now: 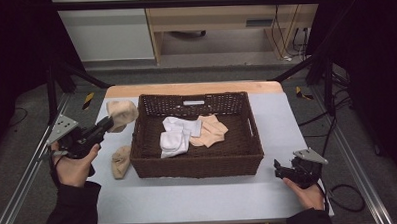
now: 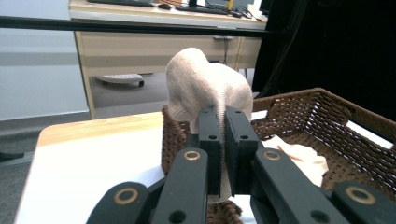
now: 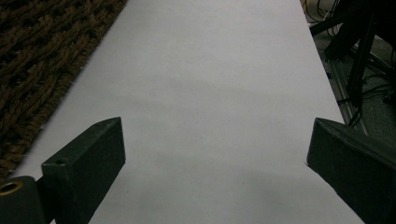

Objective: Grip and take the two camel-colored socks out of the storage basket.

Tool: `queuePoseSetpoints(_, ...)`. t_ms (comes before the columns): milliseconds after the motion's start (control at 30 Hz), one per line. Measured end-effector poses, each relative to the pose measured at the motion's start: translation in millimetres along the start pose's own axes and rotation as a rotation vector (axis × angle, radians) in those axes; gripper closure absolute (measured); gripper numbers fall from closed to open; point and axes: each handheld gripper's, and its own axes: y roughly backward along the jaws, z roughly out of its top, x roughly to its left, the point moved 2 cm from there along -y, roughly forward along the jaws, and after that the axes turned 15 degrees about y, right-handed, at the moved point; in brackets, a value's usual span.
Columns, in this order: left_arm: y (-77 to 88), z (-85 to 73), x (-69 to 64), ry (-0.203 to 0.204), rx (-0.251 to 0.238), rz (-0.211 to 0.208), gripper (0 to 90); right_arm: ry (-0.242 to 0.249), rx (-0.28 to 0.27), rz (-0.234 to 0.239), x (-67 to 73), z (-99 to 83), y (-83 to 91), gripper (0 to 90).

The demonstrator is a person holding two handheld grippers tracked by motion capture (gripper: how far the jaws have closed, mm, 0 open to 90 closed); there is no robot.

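My left gripper (image 1: 107, 123) is shut on a beige sock (image 1: 121, 113), which hangs in the air just outside the far left corner of the brown wicker basket (image 1: 138, 155). The left gripper view has the sock (image 2: 205, 86) bulging above the closed jaws, with the basket (image 2: 327, 105) to its right. A white sock (image 1: 177, 135) and a peach sock (image 1: 209, 130) lie inside the basket. Another beige sock (image 1: 121, 161) rests on the table by the basket's left wall. My right gripper (image 1: 280, 170) sits near the basket's front right corner, open over bare table (image 3: 210, 93).
The white table top (image 1: 199, 197) carries the basket at its centre. A metal frame rail (image 1: 19, 183) runs along each side. A wooden desk (image 1: 208, 16) stands beyond the far edge. Basket weave (image 3: 42, 60) shows left of the right jaws.
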Motion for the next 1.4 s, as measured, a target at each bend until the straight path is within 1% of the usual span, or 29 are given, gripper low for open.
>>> queuePoseSetpoints(33,1.4,-0.7,2.4,0.0,0.003,0.009,85.3,-0.003,-0.001,-0.001,0.0,0.1,0.6,4.7)
queuePoseSetpoints(67,1.4,-0.7,2.4,0.0,0.003,0.009,85.3,-0.003,-0.001,-0.001,0.0,0.1,0.6,4.7)
queuePoseSetpoints(133,3.7,-3.6,7.6,0.006,0.012,0.021,85.3,-0.003,-0.008,-0.003,-0.9,-0.2,2.2,4.7)
queuePoseSetpoints(167,4.4,-5.3,10.1,0.006,0.016,0.03,85.3,-0.008,-0.008,-0.004,-0.9,-0.4,2.6,4.7)
queuePoseSetpoints(200,5.5,-8.4,14.8,0.007,0.026,0.051,85.3,-0.005,-0.008,-0.005,-1.5,-0.8,2.6,4.7)
queuePoseSetpoints(433,9.6,-19.9,32.0,0.035,0.057,0.094,85.3,-0.008,-0.005,0.001,-0.5,-0.6,2.4,4.7)
queuePoseSetpoints(467,9.4,-21.7,33.3,0.037,0.062,0.1,85.3,-0.007,-0.006,0.001,-0.5,-0.6,2.5,4.7)
queuePoseSetpoints(533,8.4,-26.0,34.6,0.026,0.078,0.117,85.3,-0.007,-0.008,0.002,-0.4,-0.5,2.9,4.7)
queuePoseSetpoints(600,7.0,-31.7,35.2,0.022,0.097,0.121,85.3,-0.005,-0.006,0.002,-0.4,-0.6,3.1,4.7)
queuePoseSetpoints(633,7.0,-31.7,35.2,0.022,0.097,0.121,85.3,-0.005,-0.006,0.002,-0.4,-0.6,3.1,4.7)
queuePoseSetpoints(667,5.6,-38.2,37.2,0.019,0.118,0.136,85.3,0.0,-0.009,-0.001,-1.0,-0.8,2.9,4.7)
queuePoseSetpoints(800,5.6,-49.5,44.2,0.019,0.163,0.168,85.3,-0.001,-0.007,-0.001,-0.7,-0.7,3.1,4.7)
queuePoseSetpoints(900,5.8,-57.1,49.3,0.019,0.19,0.183,85.3,0.0,-0.009,-0.001,-0.9,-0.7,2.9,4.7)
queuePoseSetpoints(933,5.5,-59.0,51.1,0.023,0.195,0.187,85.3,-0.006,-0.007,0.002,-0.6,-0.5,3.0,4.7)
queuePoseSetpoints(1000,4.6,-62.3,54.4,0.024,0.214,0.195,85.3,-0.005,-0.006,0.001,-0.5,-0.5,2.9,4.7)
queuePoseSetpoints(1133,3.4,-68.9,58.9,0.041,0.246,0.202,85.2,-0.001,-0.008,-0.002,-1.0,-0.8,3.1,4.7)
queuePoseSetpoints(1167,2.9,-70.7,59.8,0.041,0.256,0.205,85.2,0.0,-0.008,-0.002,-1.2,-0.8,3.0,4.7)
queuePoseSetpoints(1200,2.9,-70.7,59.8,0.041,0.256,0.205,85.1,-0.001,-0.006,-0.001,-1.0,-0.8,2.9,4.7)
queuePoseSetpoints(1233,1.8,-74.6,61.7,0.038,0.276,0.215,85.1,-0.005,-0.006,0.002,-0.6,-0.5,3.1,4.7)
queuePoseSetpoints(1267,1.0,-76.7,62.7,0.038,0.286,0.218,85.0,-0.005,-0.006,0.001,-0.4,-0.6,3.1,4.7)
queuePoseSetpoints(1300,1.0,-76.7,62.7,0.038,0.286,0.218,84.9,-0.005,-0.005,0.001,-0.4,-0.6,3.2,4.7)
queuePoseSetpoints(1333,-0.8,-80.7,64.8,0.038,0.303,0.228,84.8,-0.002,-0.006,0.0,-0.6,-0.7,3.1,4.7)
queuePoseSetpoints(1400,-1.9,-82.5,65.7,0.034,0.31,0.234,84.2,-0.005,-0.006,0.001,-0.6,-0.6,3.0,4.7)
